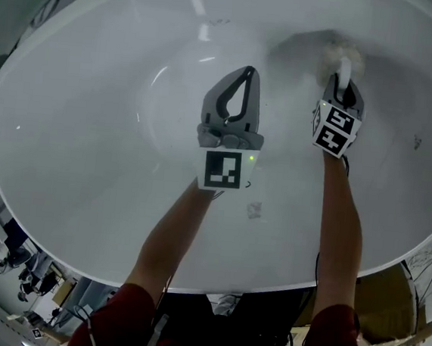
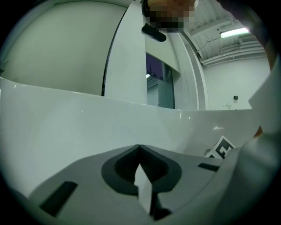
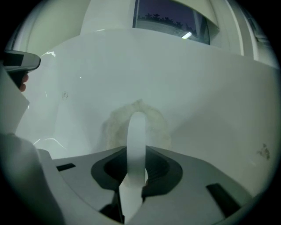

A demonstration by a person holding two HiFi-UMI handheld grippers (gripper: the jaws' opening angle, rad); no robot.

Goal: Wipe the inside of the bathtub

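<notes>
- In the upper right of the head view, against the sloping inner wall of the bathtub [image 1: 66, 154]: a pale fluffy scrubber head [image 1: 339, 51] on a white handle [image 1: 345, 70]. Seen in the right gripper view as a round fuzzy pad [image 3: 153, 121] flat against the white wall, with the handle [image 3: 136, 132] running back toward the camera.
- Right gripper [image 1: 344, 86] clamped on that handle, jaws closed to either side of it in its own view [image 3: 137, 151]. Arm reached well down into the basin.
- Left gripper [image 1: 247, 71] at frame centre, over the tub floor, jaws drawn together tip to tip. Same in its own view [image 2: 139, 147]: no cloth or tool to be made out. Idle, by the look of it.
- Progress, as a judgement: wiping under way at one end of the tub only. No foam, streaks or wet track showing, so no telling wiped surface from unwiped. Probably left to do: the broad floor, the long wall at frame left and the near rim.
- Small dark speck [image 1: 417, 141] on the wall at right, apart from the pad, and a faint mark [image 1: 254, 209] on the floor near centre. Both are worth a pass.
- Outside the rim: cardboard box [image 1: 394, 300] at lower right, floor clutter [image 1: 31, 280] at lower left.
</notes>
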